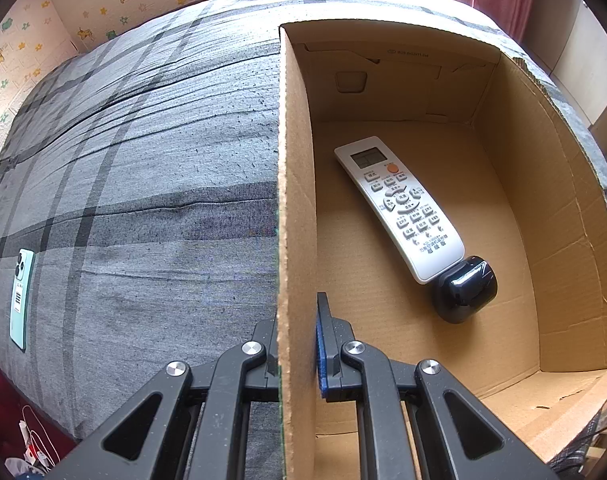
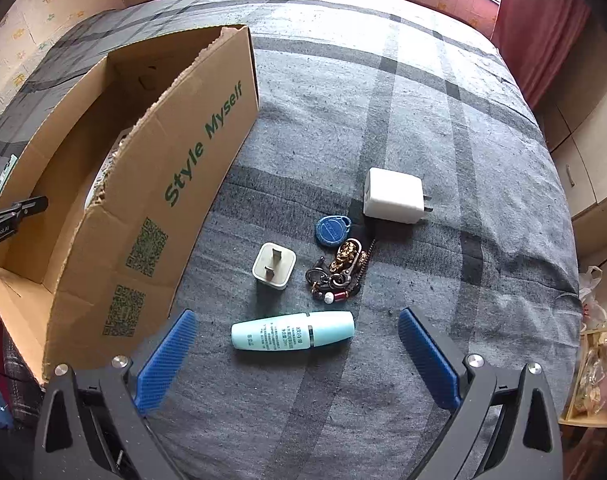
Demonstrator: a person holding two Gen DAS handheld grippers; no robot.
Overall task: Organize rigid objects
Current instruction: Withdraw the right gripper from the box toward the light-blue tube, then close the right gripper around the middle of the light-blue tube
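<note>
**Left wrist steadies the box while the right lines up a pick**

Left wrist view: the left gripper is clamped on the near wall of the cardboard box, likely to keep it from sliding on the bed. Inside lie a white remote and, touching its end, a black case. A green phone lies well apart on the bedspread.

Right wrist view: the right gripper hangs with fingers wide apart around a pale blue tube. Beyond it sit a small charger, a keyring and a large charger, all outside the box.
</note>
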